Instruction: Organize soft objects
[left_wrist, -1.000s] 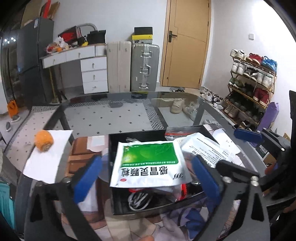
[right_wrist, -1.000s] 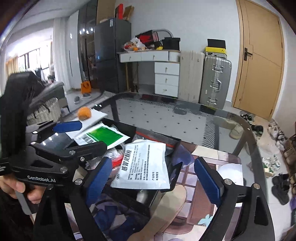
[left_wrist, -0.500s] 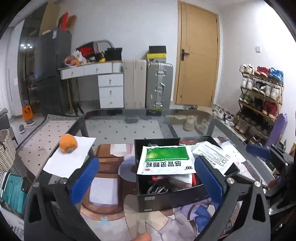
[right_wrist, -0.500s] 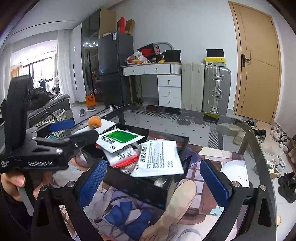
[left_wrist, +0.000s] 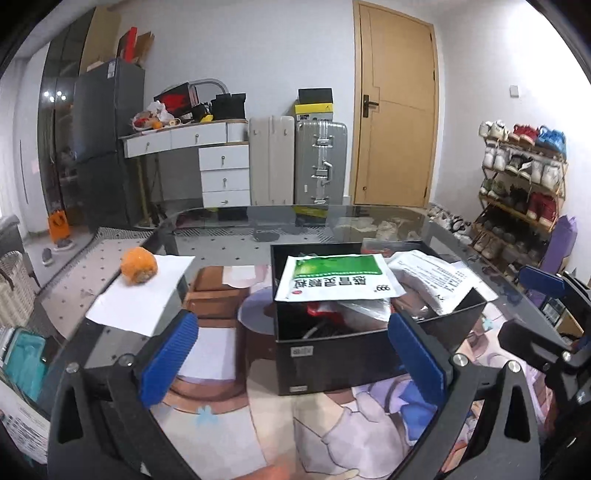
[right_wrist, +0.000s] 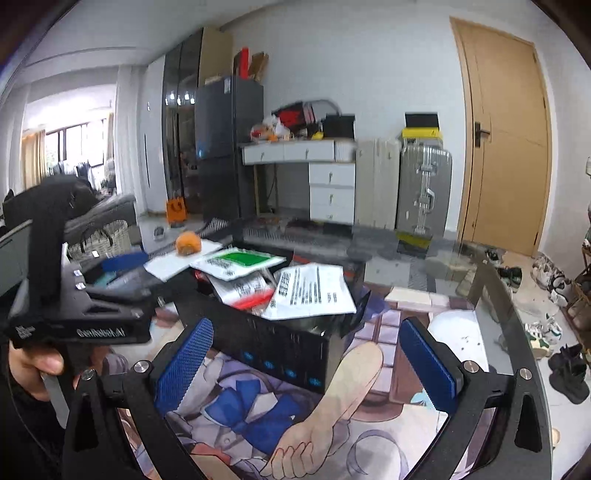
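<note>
A black box (left_wrist: 332, 350) (right_wrist: 273, 343) stands on the printed mat of a glass table. On top of its contents lie a green-and-white sachet (left_wrist: 338, 280) (right_wrist: 240, 260) and a white printed sachet (left_wrist: 432, 275) (right_wrist: 310, 291). More packets and cables fill the box beneath them. My left gripper (left_wrist: 291, 354) is open in front of the box, nothing between its blue pads. My right gripper (right_wrist: 306, 362) is open too, wide, short of the box's corner, holding nothing. The right gripper (left_wrist: 543, 314) shows at the right edge of the left wrist view.
An orange soft ball (left_wrist: 139, 266) (right_wrist: 188, 243) rests on a white sheet of paper (left_wrist: 140, 291) left of the box. A person's hand (right_wrist: 33, 365) holds the left gripper's handle. Beyond the table stand a desk with drawers (left_wrist: 218, 170), suitcases (left_wrist: 319, 162) and a shoe rack (left_wrist: 517, 192).
Both grippers have drawn back from the box, which now looks smaller and farther off. The two sachets stay lying on top of it. The right jaws have spread a little wider.
</note>
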